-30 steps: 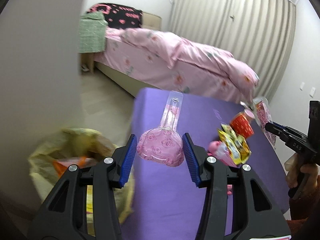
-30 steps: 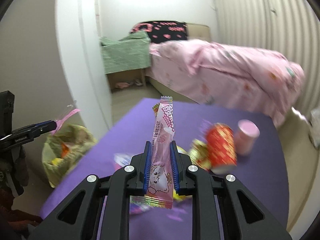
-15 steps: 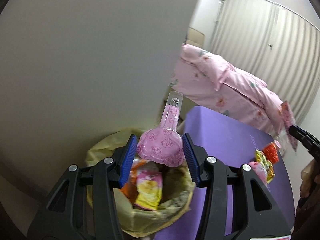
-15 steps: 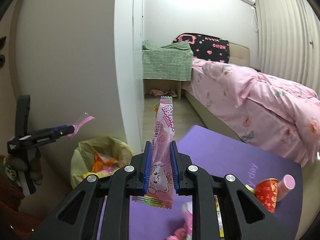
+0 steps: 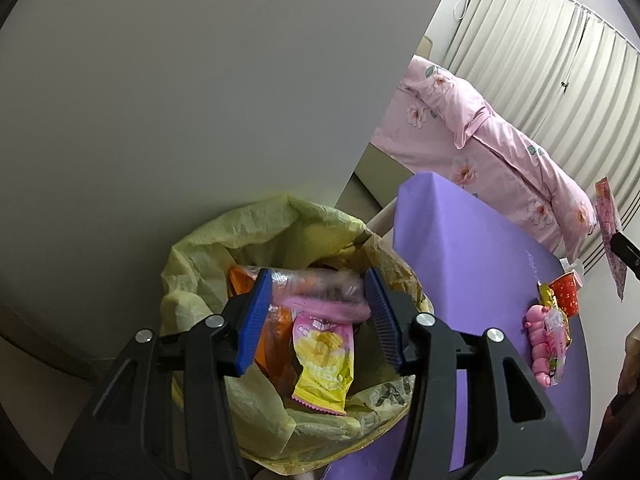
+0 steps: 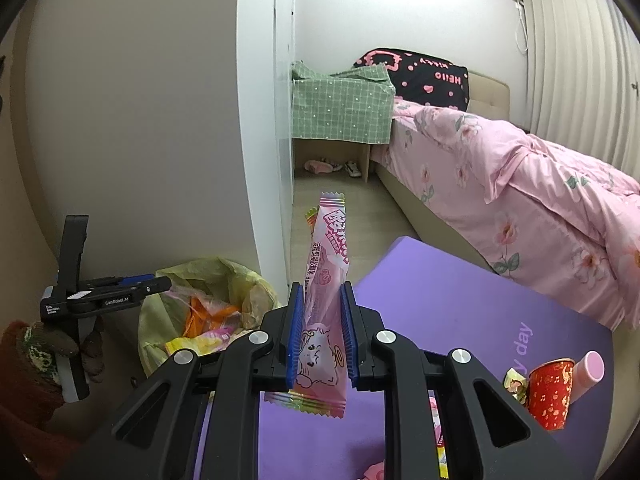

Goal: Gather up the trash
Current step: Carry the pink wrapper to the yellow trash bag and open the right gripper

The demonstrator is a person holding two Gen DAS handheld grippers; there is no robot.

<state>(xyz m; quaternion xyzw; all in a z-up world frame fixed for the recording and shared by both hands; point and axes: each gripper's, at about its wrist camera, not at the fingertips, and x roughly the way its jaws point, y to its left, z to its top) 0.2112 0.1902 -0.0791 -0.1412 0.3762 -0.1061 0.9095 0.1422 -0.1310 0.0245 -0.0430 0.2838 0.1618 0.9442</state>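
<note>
My left gripper (image 5: 318, 318) hangs open over the yellow trash bag (image 5: 224, 248). The pink plastic package (image 5: 320, 300) is blurred between the jaws and lies among the wrappers in the bag. My right gripper (image 6: 319, 338) is shut on a pink candy wrapper (image 6: 326, 280) and holds it upright above the near edge of the purple table (image 6: 460, 312). The bag (image 6: 224, 276) and the left gripper (image 6: 160, 282) also show at the left in the right wrist view.
A red paper cup (image 6: 550, 394), a pink bottle (image 6: 590, 368) and snack wrappers (image 5: 554, 332) lie on the purple table. A white wall (image 5: 200, 100) stands behind the bag. A pink bed (image 6: 520, 184) and a green-covered nightstand (image 6: 340, 108) lie beyond.
My left gripper swung from the table to above the trash bag and opened, and the pink package dropped. My right gripper moved left with the wrapper still in it.
</note>
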